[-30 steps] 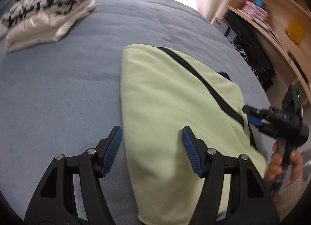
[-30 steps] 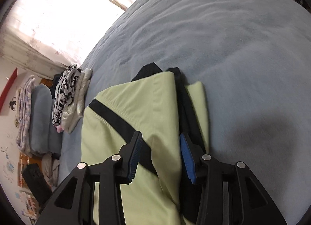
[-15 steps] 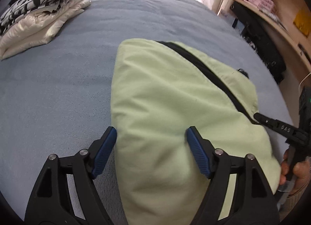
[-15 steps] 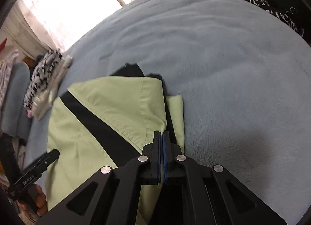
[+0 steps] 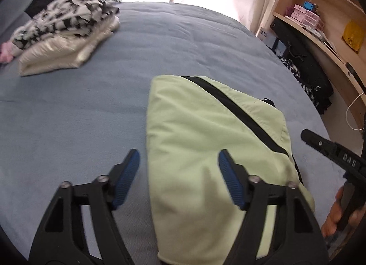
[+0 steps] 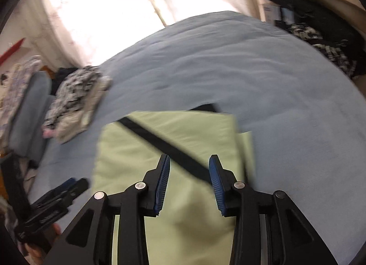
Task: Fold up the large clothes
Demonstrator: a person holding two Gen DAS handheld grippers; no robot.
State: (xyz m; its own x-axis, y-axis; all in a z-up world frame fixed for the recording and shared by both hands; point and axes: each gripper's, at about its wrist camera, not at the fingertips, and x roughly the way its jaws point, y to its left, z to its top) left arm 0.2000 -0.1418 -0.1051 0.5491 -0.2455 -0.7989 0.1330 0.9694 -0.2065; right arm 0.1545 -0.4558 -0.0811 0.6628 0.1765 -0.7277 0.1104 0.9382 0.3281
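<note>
The pale green garment lies folded into a rough rectangle on the blue-grey bed, with a black stripe running diagonally across its top layer and a bit of black fabric poking out at the far edge. Its surface is fairly smooth, with soft creases (the right wrist view is blurred, so finer detail is lost there).

In the left wrist view the left gripper is spread with nothing between its blue pads, its jaws having just narrowed; the garment's left edge falls between the fingers and the cloth stretches off toward 2 o'clock. The right gripper hovers above the garment, its jaws partly apart after just opening, gripping nothing; the stripe passes beneath the gap, and the fold's far corner lies toward 1 o'clock. A stack of folded clothes sits well apart at 10 o'clock.
</note>
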